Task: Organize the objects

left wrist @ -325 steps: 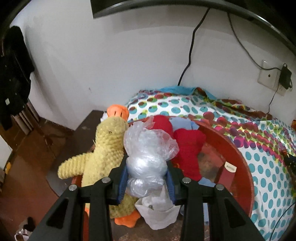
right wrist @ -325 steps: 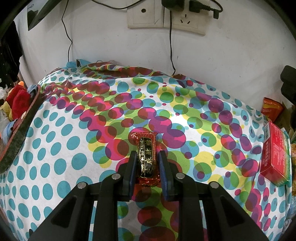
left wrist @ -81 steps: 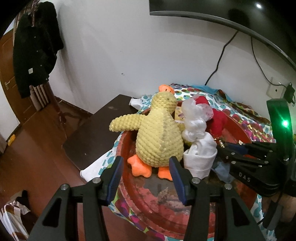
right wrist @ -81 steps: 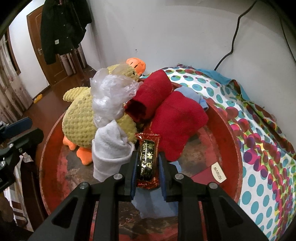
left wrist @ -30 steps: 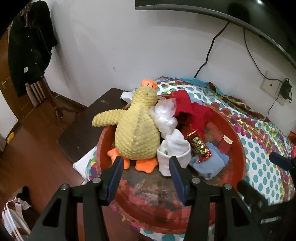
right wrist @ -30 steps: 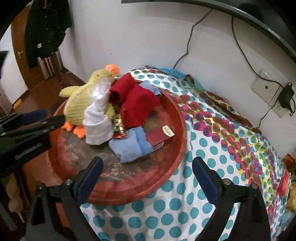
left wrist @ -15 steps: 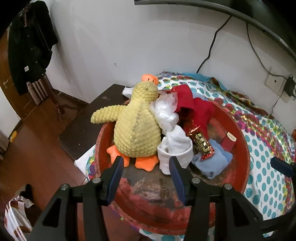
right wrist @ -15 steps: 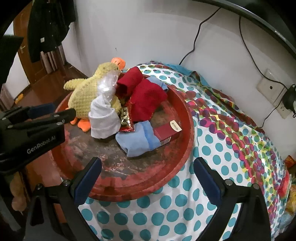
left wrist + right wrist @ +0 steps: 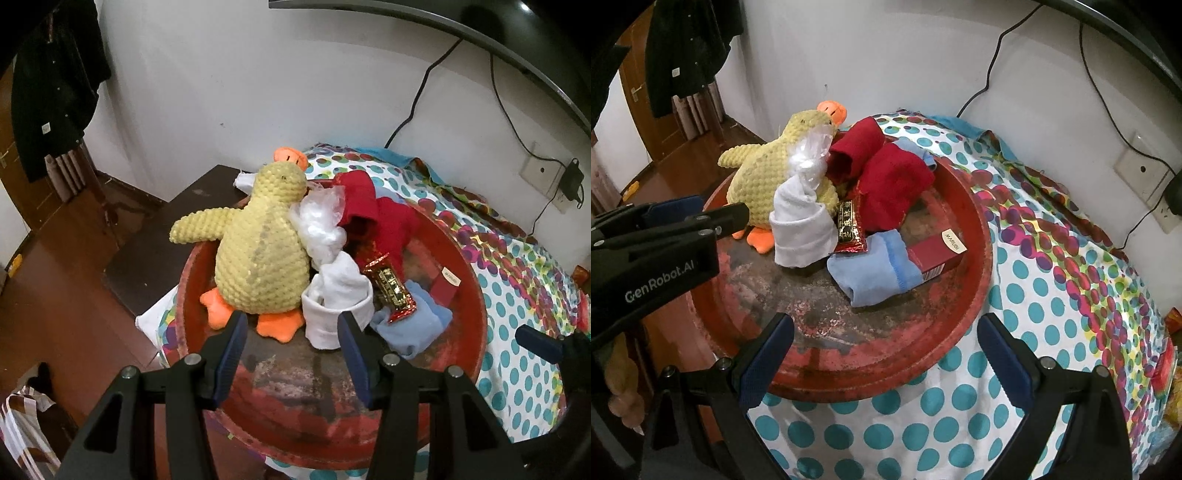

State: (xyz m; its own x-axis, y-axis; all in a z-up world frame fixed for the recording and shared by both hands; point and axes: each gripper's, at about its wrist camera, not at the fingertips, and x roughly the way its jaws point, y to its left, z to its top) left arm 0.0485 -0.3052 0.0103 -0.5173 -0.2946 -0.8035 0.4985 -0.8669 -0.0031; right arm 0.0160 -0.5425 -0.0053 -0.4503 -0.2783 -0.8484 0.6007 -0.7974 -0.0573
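A round red tray (image 9: 476, 291) (image 9: 979, 236) on the dotted cloth holds a yellow plush duck (image 9: 258, 251) (image 9: 768, 173), a clear plastic bag (image 9: 317, 225), a white sock (image 9: 340, 295) (image 9: 801, 229), red cloths (image 9: 380, 221) (image 9: 890, 181), a red-gold snack packet (image 9: 391, 288) (image 9: 847, 225), a blue cloth (image 9: 413, 328) (image 9: 875, 269) and a dark red box (image 9: 934, 254). My left gripper (image 9: 291, 354) is open and empty over the tray's near side. My right gripper (image 9: 882, 358) is wide open and empty at the tray's near rim.
The dotted cloth (image 9: 1071, 295) covers the surface right of the tray. A dark side table (image 9: 162, 243) and wooden floor lie to the left. Wall sockets and cables (image 9: 543, 173) are behind. A red packet (image 9: 1163, 365) lies at the far right.
The right gripper has let go of the snack packet, which now lies in the tray, and has opened wide and drawn back. The left gripper has stayed open, shifting slightly.
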